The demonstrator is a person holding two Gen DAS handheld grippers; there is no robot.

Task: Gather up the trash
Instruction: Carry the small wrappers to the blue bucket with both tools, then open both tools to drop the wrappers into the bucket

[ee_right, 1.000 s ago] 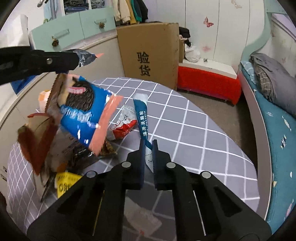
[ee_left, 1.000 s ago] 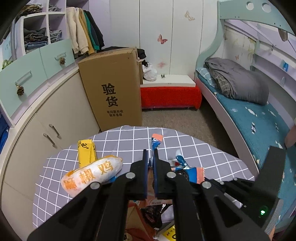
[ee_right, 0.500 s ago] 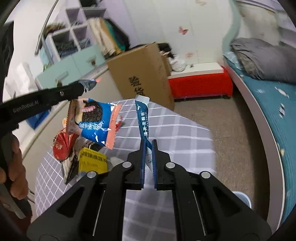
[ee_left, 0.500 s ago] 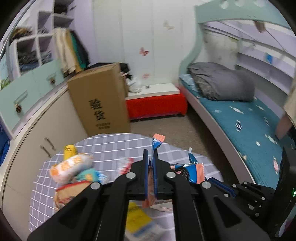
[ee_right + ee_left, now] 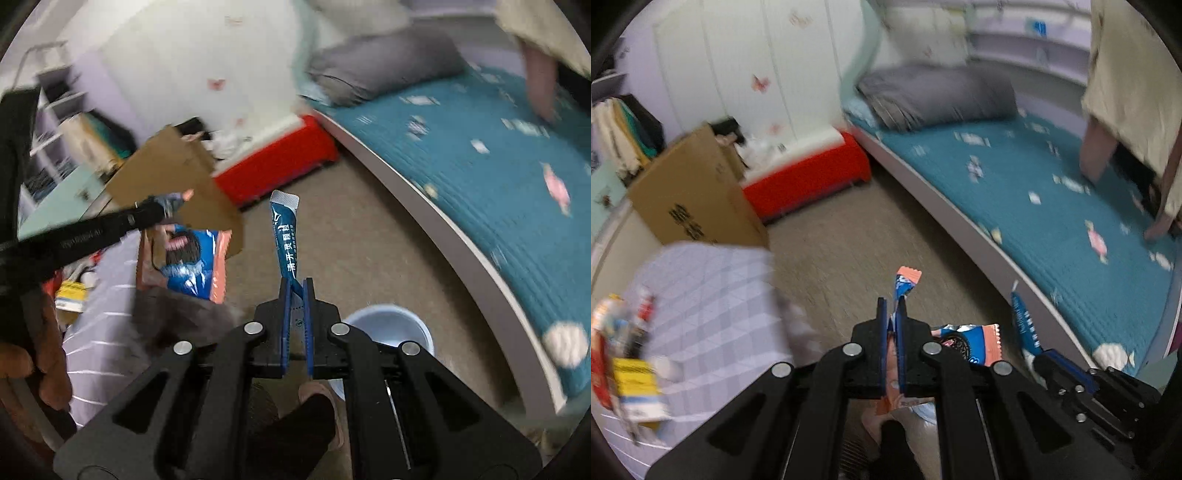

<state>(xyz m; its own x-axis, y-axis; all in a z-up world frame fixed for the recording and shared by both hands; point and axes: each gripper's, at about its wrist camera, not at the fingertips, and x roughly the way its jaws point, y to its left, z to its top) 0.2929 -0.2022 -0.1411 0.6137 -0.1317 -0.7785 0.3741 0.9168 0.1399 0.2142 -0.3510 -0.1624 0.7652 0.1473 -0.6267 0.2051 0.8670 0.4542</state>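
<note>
Holding cookie wrapper aloft, left gripper, jaws clamped

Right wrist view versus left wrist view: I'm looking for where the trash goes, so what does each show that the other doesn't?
Only the right wrist view shows a pale blue bin on the floor beyond the right gripper, and the left gripper from the side. Only the left wrist view shows the yellow packet clearly, on the checked table. Both show the cookie wrapper in the left gripper and the blue sachet in the right.
</note>
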